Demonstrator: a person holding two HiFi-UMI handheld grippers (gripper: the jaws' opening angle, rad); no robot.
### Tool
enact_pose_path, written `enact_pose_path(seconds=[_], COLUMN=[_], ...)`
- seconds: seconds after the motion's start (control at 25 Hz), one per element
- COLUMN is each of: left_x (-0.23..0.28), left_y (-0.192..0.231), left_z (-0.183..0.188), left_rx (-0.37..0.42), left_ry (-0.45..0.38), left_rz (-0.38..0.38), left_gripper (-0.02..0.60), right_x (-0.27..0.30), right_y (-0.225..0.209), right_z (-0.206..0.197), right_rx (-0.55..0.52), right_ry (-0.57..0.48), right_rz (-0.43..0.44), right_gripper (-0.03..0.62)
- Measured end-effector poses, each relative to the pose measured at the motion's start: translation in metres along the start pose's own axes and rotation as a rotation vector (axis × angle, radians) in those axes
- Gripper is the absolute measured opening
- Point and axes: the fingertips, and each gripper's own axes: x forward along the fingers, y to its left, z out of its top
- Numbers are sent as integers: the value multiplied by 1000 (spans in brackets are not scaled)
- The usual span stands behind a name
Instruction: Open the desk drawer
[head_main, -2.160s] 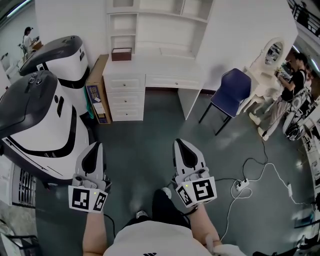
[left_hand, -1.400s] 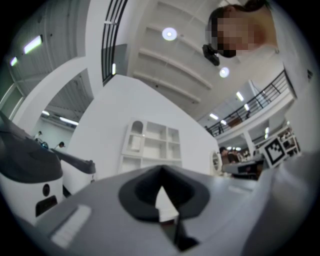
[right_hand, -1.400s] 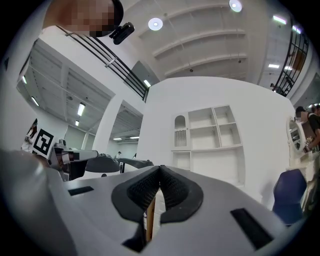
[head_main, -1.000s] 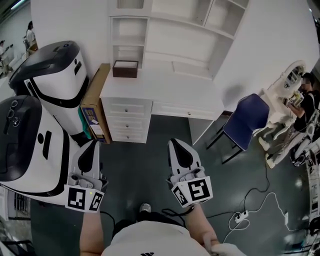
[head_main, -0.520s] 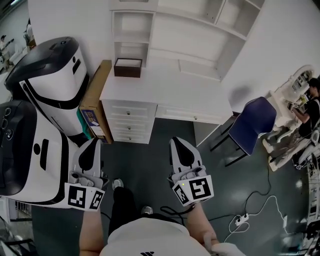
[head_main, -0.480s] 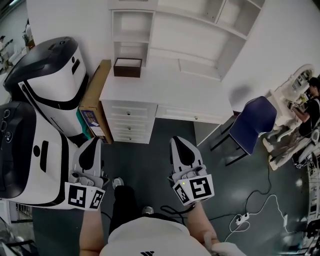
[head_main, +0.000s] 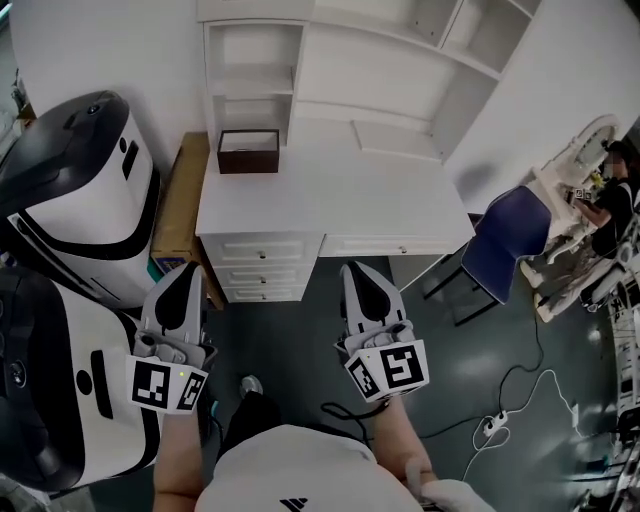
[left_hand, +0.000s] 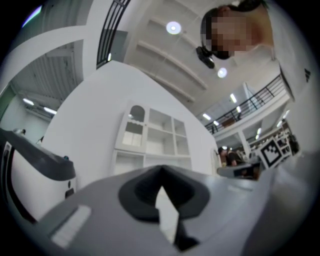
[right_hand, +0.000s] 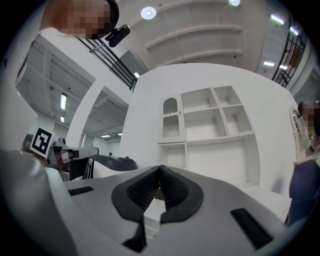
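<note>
- Desk (head_main: 330, 195), white, stands against the wall, with a shelf hutch (head_main: 350, 60) along its back edge.
- Under the left end of the top sits a stack (head_main: 262, 270) of three small drawers. Right of it, above the knee space, is one wide drawer (head_main: 395, 246). All four are shut, their fronts flush.
- Left gripper (head_main: 188, 275) is held low in front of the person, its tip toward the foot of the stack but apart from it. Its jaws meet at the tips and nothing is between them.
- Right gripper (head_main: 357, 272) points at the desk front, its tip just below the wide drawer's left end in the head view and clear of it. Its ribbed pads are pressed together and hold nothing.
- Both gripper views look slightly upward at the hutch.
- A brown box (head_main: 248, 151) rests on the desk's back left corner, at the foot of the hutch's left column.
- A carton (head_main: 178, 200) stands on edge between the desk's left side and a big white-and-black machine (head_main: 85, 200).
- A blue chair (head_main: 510, 245) stands right of the desk, well apart from both grippers.
- Another person (head_main: 608, 195) is at the far right, beside a white mirror stand (head_main: 572, 160).
- A power strip (head_main: 497, 425) with its cable lies on the dark floor (head_main: 450, 340), to the right.
- One shoe (head_main: 250, 385) of the gripper holder shows between the grippers.
</note>
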Motion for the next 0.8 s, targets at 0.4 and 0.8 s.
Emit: enact_pose_path(seconds=[0.4, 0.8], left_x=[31, 45], left_y=[75, 104], left_z=[-23, -64], left_rx=[-25, -51], left_ry=[19, 51], left_rz=[-58, -110], left_gripper=[8, 8], right_x=[69, 100], right_y=[24, 35], right_z=[-35, -129], right_rx=[27, 145], right_ry=[66, 258], right_rz=[-54, -86], right_gripper=[2, 2])
